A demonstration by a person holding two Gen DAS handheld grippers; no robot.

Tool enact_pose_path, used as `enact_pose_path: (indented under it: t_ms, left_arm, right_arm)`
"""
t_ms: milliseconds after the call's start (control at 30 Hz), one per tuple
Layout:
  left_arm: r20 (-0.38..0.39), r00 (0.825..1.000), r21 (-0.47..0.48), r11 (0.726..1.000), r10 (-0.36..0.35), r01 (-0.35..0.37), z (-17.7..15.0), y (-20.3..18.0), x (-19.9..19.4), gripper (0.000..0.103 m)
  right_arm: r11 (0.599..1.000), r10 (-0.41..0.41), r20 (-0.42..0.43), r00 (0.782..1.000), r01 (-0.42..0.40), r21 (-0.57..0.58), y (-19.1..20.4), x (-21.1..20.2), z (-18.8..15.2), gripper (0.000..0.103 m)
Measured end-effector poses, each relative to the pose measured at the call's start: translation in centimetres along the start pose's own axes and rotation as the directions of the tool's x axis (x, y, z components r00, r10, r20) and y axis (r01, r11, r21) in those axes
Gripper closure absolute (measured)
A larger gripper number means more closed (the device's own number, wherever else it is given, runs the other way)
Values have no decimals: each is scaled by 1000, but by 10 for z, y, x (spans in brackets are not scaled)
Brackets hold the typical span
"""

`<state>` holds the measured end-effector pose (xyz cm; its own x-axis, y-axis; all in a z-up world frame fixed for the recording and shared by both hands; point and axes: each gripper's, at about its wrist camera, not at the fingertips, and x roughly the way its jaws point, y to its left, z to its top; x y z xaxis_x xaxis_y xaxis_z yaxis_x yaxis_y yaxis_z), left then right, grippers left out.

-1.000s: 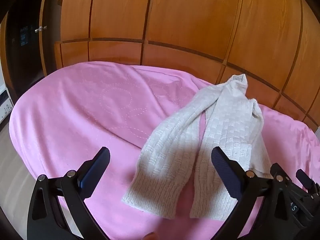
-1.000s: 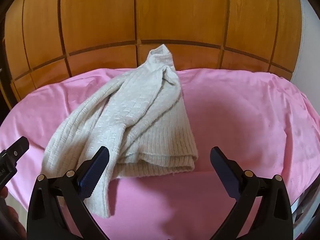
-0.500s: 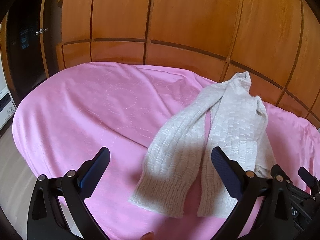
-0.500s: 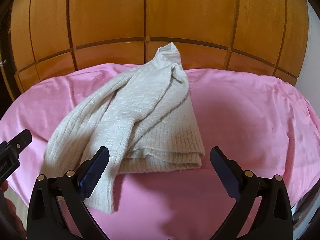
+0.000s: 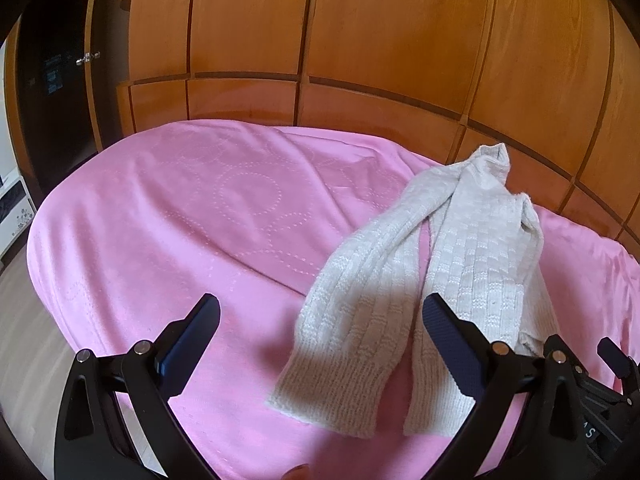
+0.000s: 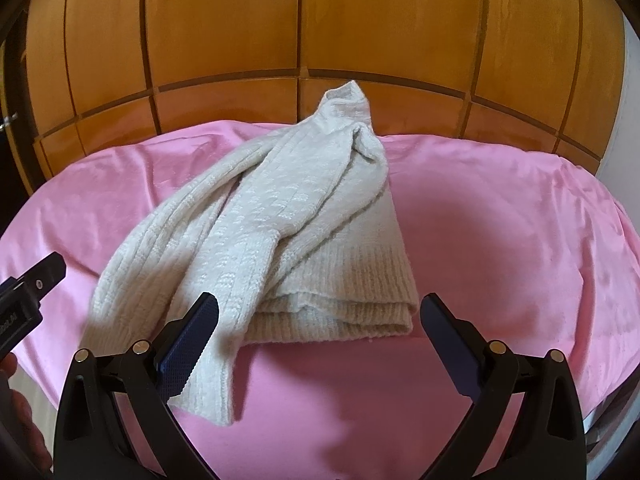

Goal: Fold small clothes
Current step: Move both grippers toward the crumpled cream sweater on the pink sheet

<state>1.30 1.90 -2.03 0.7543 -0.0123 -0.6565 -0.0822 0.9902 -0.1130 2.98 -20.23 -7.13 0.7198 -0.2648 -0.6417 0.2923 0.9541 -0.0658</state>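
My two grippers hover wide open over a cream knit sweater on a pink bed.

My left gripper (image 5: 320, 336) has its jaws spread wide and holding nothing, above the pink blanket (image 5: 160, 240) (soft, stitched with dotted circles). The sweater (image 6: 280, 216), ribbed and basket-woven, lies folded with both sleeves trailing toward me, collar pointing at the wooden wardrobe (image 6: 320, 20); its long axis runs away from me. My right gripper (image 6: 318, 332) is equally wide and empty, its left pad hiding part of a sleeve.

left tongs (image 5: 320, 344) drifted left; sweater (image 5: 436, 280) now sits further right.
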Motion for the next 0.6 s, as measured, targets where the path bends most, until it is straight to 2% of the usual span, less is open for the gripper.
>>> enact_pose_path:
  t_ms: [600]
  left_arm:
    - [-2,1000,-23,1000,9,-9,0,12,0,2]
  right_arm:
    - [999,40,-8,999,-40,-37,11,-2,0,3]
